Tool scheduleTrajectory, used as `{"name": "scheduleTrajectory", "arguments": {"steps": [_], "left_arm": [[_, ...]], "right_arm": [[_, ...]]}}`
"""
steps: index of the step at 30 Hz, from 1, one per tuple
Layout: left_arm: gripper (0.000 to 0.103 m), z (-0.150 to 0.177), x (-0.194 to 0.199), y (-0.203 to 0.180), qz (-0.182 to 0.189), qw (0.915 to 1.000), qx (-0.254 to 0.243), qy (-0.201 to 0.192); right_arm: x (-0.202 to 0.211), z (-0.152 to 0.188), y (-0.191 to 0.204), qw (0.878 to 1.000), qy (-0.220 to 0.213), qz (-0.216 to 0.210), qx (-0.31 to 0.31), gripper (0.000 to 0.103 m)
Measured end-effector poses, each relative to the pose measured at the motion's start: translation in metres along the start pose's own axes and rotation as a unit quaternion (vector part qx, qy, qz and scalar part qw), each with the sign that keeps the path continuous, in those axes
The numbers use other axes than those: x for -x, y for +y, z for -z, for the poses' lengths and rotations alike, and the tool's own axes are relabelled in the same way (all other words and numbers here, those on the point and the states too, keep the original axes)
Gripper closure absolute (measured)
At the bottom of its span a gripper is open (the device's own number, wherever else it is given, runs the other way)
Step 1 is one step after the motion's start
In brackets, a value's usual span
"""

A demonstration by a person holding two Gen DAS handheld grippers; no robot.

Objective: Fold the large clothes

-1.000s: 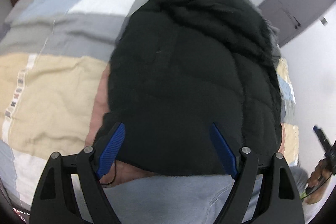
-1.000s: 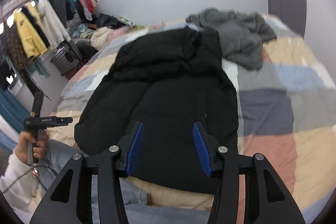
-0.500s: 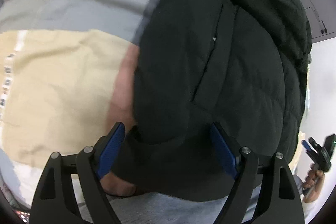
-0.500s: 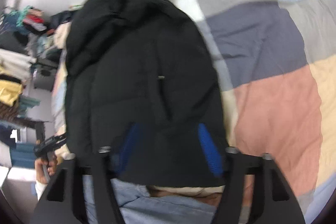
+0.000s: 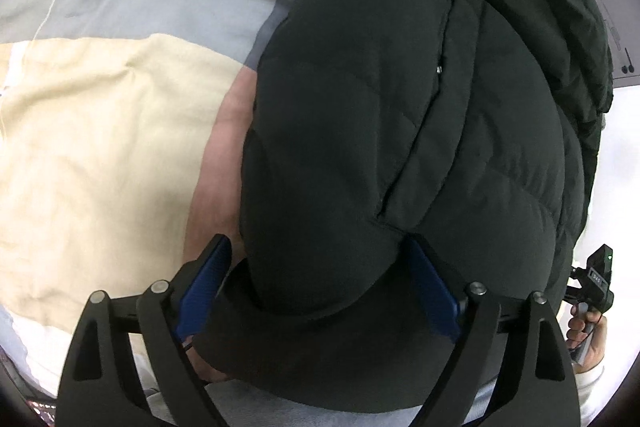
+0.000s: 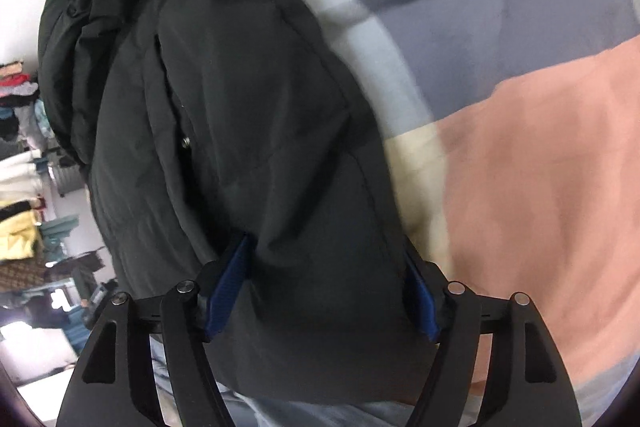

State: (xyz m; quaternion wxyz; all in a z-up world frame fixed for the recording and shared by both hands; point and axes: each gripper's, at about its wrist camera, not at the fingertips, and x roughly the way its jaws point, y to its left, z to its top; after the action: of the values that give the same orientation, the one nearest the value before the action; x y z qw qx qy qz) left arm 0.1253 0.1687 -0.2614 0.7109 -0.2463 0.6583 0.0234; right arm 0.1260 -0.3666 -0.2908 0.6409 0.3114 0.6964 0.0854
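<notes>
- Nearest, the left gripper [image 5: 320, 283] has its blue-padded fingers [image 5: 202, 287] spread wide, one on each side of the bulging hem of the black puffer jacket [image 5: 400, 147]; the pads are not pressed together on the fabric.
- Similarly, the right gripper [image 6: 322, 285] has its fingers [image 6: 228, 287] set apart, with the jacket's [image 6: 240, 147] lower edge bulging between them; the right-hand pad is partly hidden by the cloth, and the view is blurred.
- Below the jacket hem, pale blue denim [image 5: 256, 411] shows at the bottom of both views.
- The jacket lies on a bed covered by a patchwork quilt [image 5: 100, 147], hem towards the grippers and hood end farthest away.
- A front placket with a small metal snap [image 5: 439, 69] runs up the jacket's middle.
- To the jacket's left in the left wrist view lie cream, pink and grey quilt panels; to its right in the right wrist view lie cream, pink and slate-blue panels [image 6: 540, 187].
- At the jacket's lower right corner in the left wrist view, a hand [image 5: 586, 339] grips the other device's handle.
- Beyond the jacket's left side in the right wrist view hang clothes on a rack [image 6: 18, 227], blurred.
- Beyond the hood, a grey door [image 5: 618, 27] is set in a white wall.
</notes>
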Motion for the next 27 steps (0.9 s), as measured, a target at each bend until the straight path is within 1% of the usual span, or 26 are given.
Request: {"name": "scheduleTrajectory", "arguments": {"steps": [3,4,7,8,11,12,14,16,17,18,19,21,23,24,26,27], "left_arm": [[0.014,-0.003,-0.003,-0.004,0.0,1.0,-0.001,0.001],[0.014,-0.003,-0.005,-0.003,0.005,1.0,0.002,0.003],[0.014,-0.005,-0.009,0.003,0.033,0.9992,0.018,0.017],[0.014,-0.005,-0.01,0.008,0.045,0.9985,0.023,0.02],[0.016,-0.01,-0.011,0.015,0.075,0.9964,0.034,0.023],[0.018,-0.009,-0.01,0.019,0.085,0.9955,0.035,0.023],[0.022,-0.008,-0.009,0.024,0.109,0.993,0.038,0.022],[0.025,-0.007,-0.011,0.027,0.132,0.9903,0.039,0.021],[0.025,-0.008,-0.011,0.028,0.14,0.9891,0.041,0.019],[0.025,-0.007,-0.012,0.03,0.149,0.9878,0.042,0.016],[0.025,-0.011,-0.012,0.028,0.152,0.9873,0.043,0.017],[0.025,-0.011,-0.012,0.033,0.153,0.9869,0.047,0.017],[0.025,-0.01,-0.012,0.032,0.155,0.9867,0.047,0.019],[0.025,-0.009,-0.009,0.03,0.155,0.9866,0.046,0.02],[0.025,-0.007,-0.008,0.029,0.154,0.9868,0.045,0.02],[0.025,-0.006,-0.009,0.03,0.155,0.9867,0.045,0.019]], "right_arm": [[0.0,0.0,-0.002,1.0,0.0,-0.005,-0.001,0.031],[0.002,0.001,-0.001,1.0,0.001,-0.016,0.005,0.031],[0.009,0.005,0.005,0.998,-0.006,-0.054,0.03,0.031],[0.014,0.008,0.008,0.996,-0.014,-0.078,0.044,0.031],[0.023,0.01,0.01,0.99,-0.027,-0.124,0.064,0.031],[0.025,0.01,0.009,0.987,-0.03,-0.142,0.069,0.031],[0.028,0.012,0.004,0.984,-0.032,-0.161,0.066,0.031],[0.029,0.009,-0.004,0.986,-0.029,-0.153,0.053,0.031],[0.026,0.009,-0.009,0.989,-0.029,-0.136,0.045,0.031],[0.026,0.008,-0.014,0.993,-0.028,-0.108,0.031,0.031],[0.024,0.007,-0.021,0.995,-0.025,-0.092,0.016,0.031],[0.021,0.003,-0.03,0.996,-0.019,-0.084,-0.001,0.031],[0.014,0.001,-0.034,0.997,-0.005,-0.075,-0.002,0.031],[0.012,0.002,-0.033,0.997,0.0,-0.076,0.003,0.031],[0.017,0.004,-0.027,0.995,0.003,-0.096,0.024,0.031],[0.02,0.006,-0.025,0.993,-0.001,-0.11,0.033,0.031]]}}
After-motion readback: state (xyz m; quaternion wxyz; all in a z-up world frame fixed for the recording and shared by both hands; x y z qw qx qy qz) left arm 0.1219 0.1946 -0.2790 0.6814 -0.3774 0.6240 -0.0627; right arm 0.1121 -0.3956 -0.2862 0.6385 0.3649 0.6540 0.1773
